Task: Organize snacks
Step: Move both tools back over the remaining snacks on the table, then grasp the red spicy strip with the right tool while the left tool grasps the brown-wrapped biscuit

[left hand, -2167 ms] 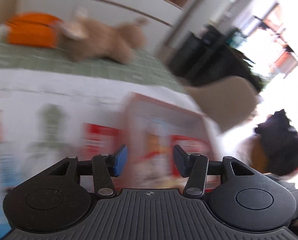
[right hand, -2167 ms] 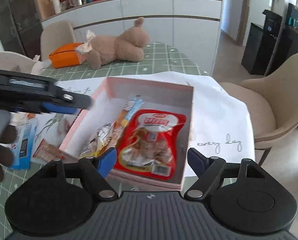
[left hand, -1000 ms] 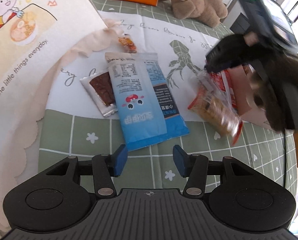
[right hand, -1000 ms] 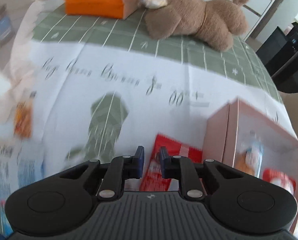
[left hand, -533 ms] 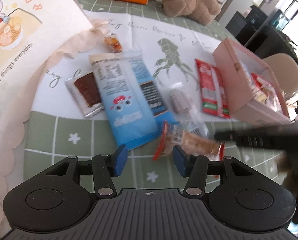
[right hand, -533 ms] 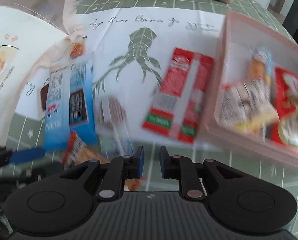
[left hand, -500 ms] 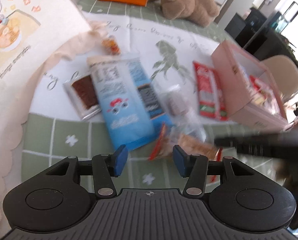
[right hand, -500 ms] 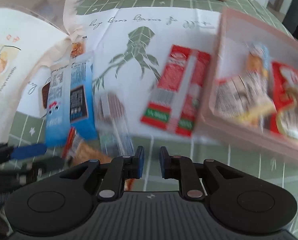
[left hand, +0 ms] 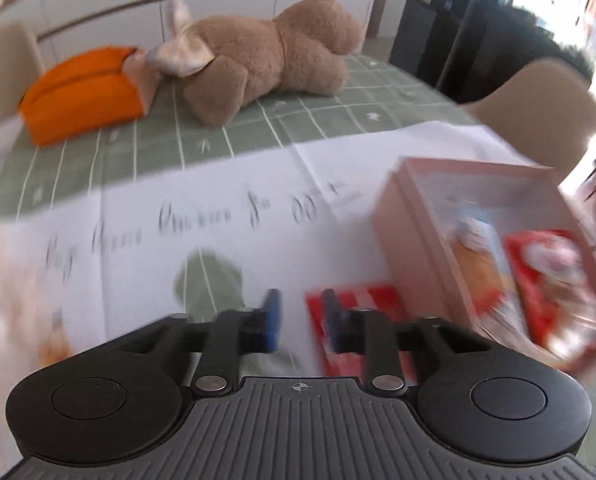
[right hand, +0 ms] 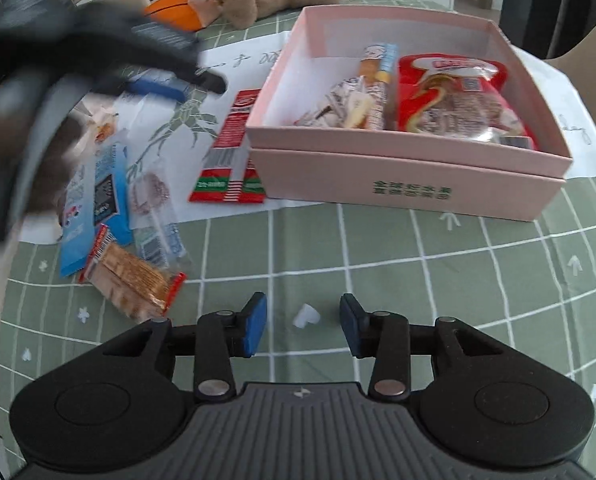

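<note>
A pink box holds a red pouch and several small wrapped snacks. Left of it on the table lie a red packet, a blue bag, a clear-wrapped snack and a cracker pack. My right gripper is open and empty above the green cloth. My left gripper is open and empty, blurred, above the red packet beside the box; it also shows blurred in the right wrist view.
A brown plush toy and an orange pouch lie at the table's far side. A white printed mat covers the middle. A beige chair stands at the right. A small white scrap lies between my right fingers.
My right gripper has opened and pulled back; the cracker pack lies on the table. My left gripper has swung forward over the mat toward the red packet and box.
</note>
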`<state>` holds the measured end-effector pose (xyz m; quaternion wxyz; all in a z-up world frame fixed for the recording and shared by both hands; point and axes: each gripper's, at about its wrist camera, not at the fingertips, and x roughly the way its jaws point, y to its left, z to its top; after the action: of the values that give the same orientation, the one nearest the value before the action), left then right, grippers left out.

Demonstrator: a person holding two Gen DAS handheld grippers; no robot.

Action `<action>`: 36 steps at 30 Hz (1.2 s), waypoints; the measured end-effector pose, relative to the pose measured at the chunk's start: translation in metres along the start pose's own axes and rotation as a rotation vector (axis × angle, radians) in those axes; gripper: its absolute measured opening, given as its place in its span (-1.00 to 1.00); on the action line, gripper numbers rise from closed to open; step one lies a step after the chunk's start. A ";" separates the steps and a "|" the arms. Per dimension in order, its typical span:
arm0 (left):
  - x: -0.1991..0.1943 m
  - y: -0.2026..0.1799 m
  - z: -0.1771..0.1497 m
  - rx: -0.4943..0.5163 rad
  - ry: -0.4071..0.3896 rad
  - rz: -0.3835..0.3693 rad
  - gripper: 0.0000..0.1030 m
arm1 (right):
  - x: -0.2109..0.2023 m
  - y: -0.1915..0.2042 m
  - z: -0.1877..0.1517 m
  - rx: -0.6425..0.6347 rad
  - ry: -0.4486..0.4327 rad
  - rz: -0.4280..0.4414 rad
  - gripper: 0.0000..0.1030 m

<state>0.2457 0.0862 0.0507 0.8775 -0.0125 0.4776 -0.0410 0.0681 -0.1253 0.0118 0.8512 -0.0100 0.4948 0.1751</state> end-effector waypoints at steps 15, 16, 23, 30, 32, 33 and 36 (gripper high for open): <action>-0.024 -0.021 -0.067 0.199 0.041 -0.040 -0.59 | 0.018 0.019 0.037 -0.116 -0.019 0.065 0.05; -0.029 -0.017 -0.073 0.172 0.053 -0.054 -0.59 | 0.020 0.024 0.040 -0.123 -0.024 0.070 0.08; -0.083 0.040 -0.109 -0.154 0.061 0.064 -0.54 | 0.041 0.069 0.053 -0.200 -0.011 0.067 0.13; -0.124 0.062 -0.152 -0.321 0.130 0.066 -0.53 | 0.040 0.098 0.042 -0.307 0.026 0.117 -0.01; -0.121 0.055 -0.165 -0.333 0.164 0.032 -0.53 | 0.039 0.101 0.038 -0.325 0.026 0.111 -0.01; -0.122 0.052 -0.171 -0.334 0.175 0.019 -0.53 | 0.039 0.103 0.039 -0.328 0.029 0.111 -0.01; -0.126 0.036 -0.183 -0.288 0.144 0.026 -0.45 | 0.035 0.099 0.033 -0.325 0.037 0.107 0.00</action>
<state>0.0259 0.1358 0.0541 0.8307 -0.1290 0.5402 0.0382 0.0807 -0.0164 0.0144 0.8185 -0.1241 0.4756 0.2976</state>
